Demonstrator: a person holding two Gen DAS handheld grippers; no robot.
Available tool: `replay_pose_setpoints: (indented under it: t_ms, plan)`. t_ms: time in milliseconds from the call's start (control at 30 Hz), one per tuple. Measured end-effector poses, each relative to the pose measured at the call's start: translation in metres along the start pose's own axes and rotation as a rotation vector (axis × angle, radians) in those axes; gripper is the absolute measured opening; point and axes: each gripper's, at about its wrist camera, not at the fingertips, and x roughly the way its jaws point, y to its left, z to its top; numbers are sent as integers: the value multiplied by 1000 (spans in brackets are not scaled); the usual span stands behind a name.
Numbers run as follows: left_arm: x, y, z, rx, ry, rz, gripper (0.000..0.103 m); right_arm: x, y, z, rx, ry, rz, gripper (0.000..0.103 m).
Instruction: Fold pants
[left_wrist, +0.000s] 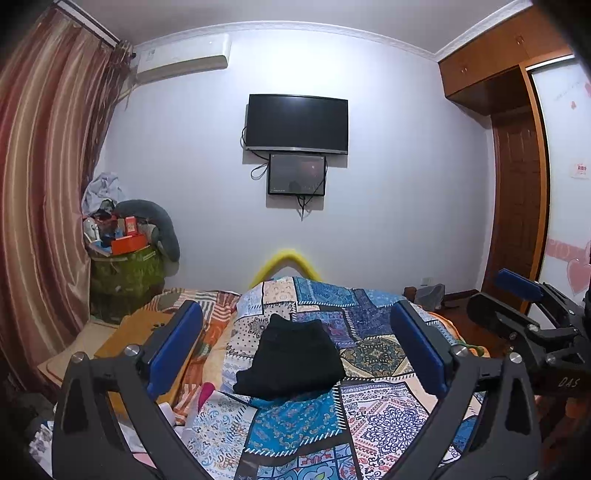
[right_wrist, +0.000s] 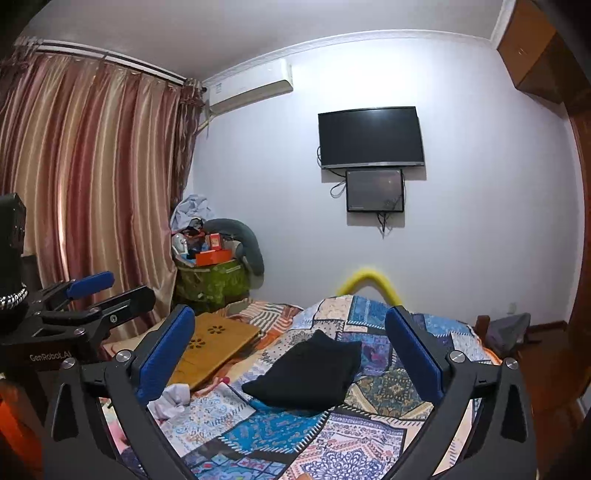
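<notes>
Black pants (left_wrist: 291, 360) lie folded into a compact bundle on a patterned patchwork bedspread (left_wrist: 376, 413); they also show in the right wrist view (right_wrist: 310, 373). My left gripper (left_wrist: 295, 347) is open and empty, held above and short of the pants, which show between its blue pads. My right gripper (right_wrist: 291, 354) is open and empty too, also held back from the pants. The right gripper shows at the right edge of the left wrist view (left_wrist: 517, 295), and the left gripper at the left edge of the right wrist view (right_wrist: 96, 291).
A wooden lap tray (right_wrist: 214, 347) lies on the bed left of the pants, with a crumpled white cloth (right_wrist: 173, 400) near it. A cluttered green basket (left_wrist: 125, 266) stands by the curtains (left_wrist: 44, 206). A TV (left_wrist: 297, 123) hangs on the far wall. A wardrobe (left_wrist: 517, 177) stands at right.
</notes>
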Motion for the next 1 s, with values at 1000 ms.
replay_pose_setpoints:
  t_ms: [1000]
  plan:
    - [19,-2,-12,2,45,3,103,-3,-8,-1,32,35,1,102]
